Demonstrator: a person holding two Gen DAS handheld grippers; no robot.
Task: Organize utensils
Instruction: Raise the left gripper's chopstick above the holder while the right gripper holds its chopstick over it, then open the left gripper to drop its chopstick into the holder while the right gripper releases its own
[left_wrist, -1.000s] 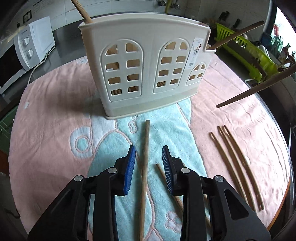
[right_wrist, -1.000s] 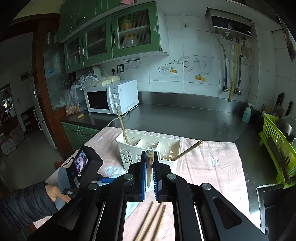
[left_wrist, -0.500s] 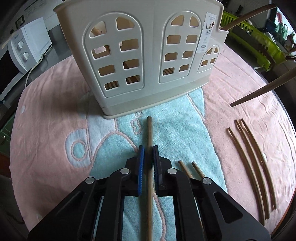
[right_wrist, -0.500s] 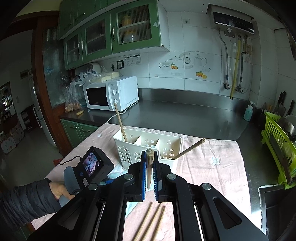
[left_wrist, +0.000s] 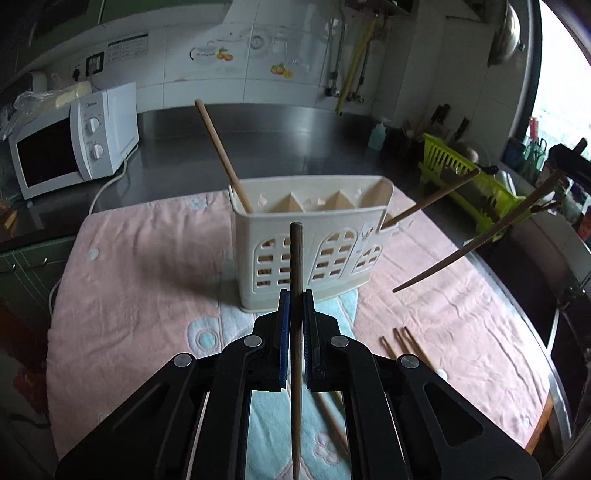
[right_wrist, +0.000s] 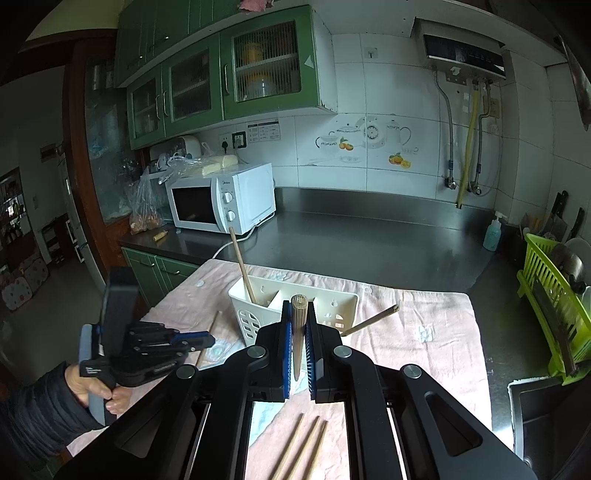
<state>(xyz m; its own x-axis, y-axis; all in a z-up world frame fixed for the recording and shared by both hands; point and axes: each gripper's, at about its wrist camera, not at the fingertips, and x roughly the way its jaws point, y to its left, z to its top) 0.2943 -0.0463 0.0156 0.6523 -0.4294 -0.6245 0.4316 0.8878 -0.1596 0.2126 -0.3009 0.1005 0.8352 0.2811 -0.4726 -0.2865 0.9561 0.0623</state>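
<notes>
Between the blue pads of the left gripper (left_wrist: 296, 317): one wooden chopstick (left_wrist: 296, 280), clamped, its blunt end up toward 12 o'clock, its length running down past the frame's lower edge. Right gripper (right_wrist: 297, 343): closed on a second chopstick (right_wrist: 297, 325), blunt end at 12 o'clock. Cream utensil holder (left_wrist: 314, 236), just past the left gripper's tips, upright on a pink and blue towel (left_wrist: 147, 280); one chopstick leans out of its compartment at 11 o'clock (left_wrist: 223, 157), another juts from its small side pocket at 2 o'clock (left_wrist: 432, 201). Loose chopsticks (left_wrist: 404, 341) on the towel, 4 o'clock of the left gripper. White microwave (left_wrist: 74, 140), 10 o'clock, on the steel counter. Green dish rack (left_wrist: 472, 184), 2 o'clock.
</notes>
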